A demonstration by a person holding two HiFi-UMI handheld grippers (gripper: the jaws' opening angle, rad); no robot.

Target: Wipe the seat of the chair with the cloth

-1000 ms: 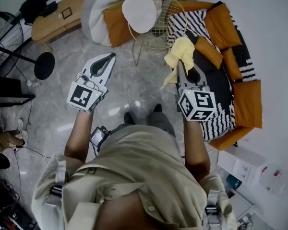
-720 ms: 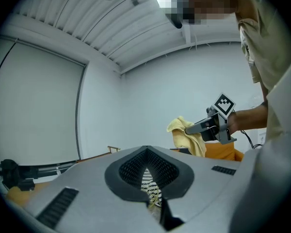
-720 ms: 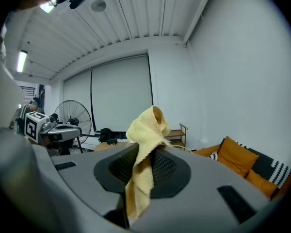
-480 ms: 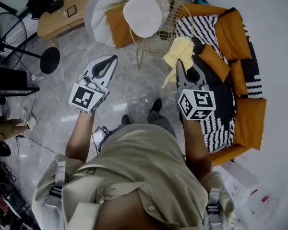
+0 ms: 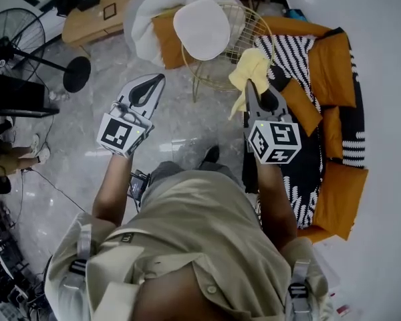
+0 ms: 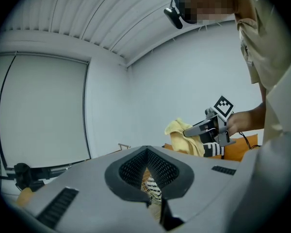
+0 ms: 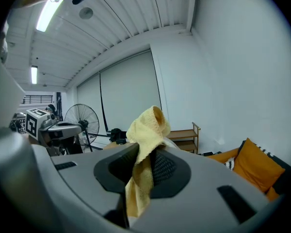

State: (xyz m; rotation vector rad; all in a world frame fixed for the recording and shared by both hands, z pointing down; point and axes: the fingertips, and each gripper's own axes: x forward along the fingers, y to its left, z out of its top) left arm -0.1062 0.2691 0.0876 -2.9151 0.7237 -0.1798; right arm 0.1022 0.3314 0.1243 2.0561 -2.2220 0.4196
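Note:
The chair (image 5: pixel 254 35) is a gold wire frame with a round white seat pad (image 5: pixel 202 29); it stands on the marble floor ahead of me. My right gripper (image 5: pixel 255 85) is shut on a yellow cloth (image 5: pixel 249 71), held in the air just right of the chair's rim. In the right gripper view the cloth (image 7: pixel 146 130) bunches up out of the shut right gripper (image 7: pixel 145 153) and hangs down between the pads. My left gripper (image 5: pixel 156 79) is shut with nothing in it and hovers left of the chair. The left gripper view shows the left gripper (image 6: pixel 146 150), with the right gripper (image 6: pixel 206 128) and cloth (image 6: pixel 178 129) beyond it.
A sofa (image 5: pixel 334 65) with orange cushions and a black-and-white striped throw runs along the right wall. A white beanbag (image 5: pixel 150 9) and a wooden bench (image 5: pixel 100 15) lie behind the chair. A standing fan (image 5: pixel 20 42) is at the far left, with cables on the floor near it.
Both grippers keep their pose and grip. The person's feet have shifted and the view has turned a little, so the chair sits slightly nearer in the head view.

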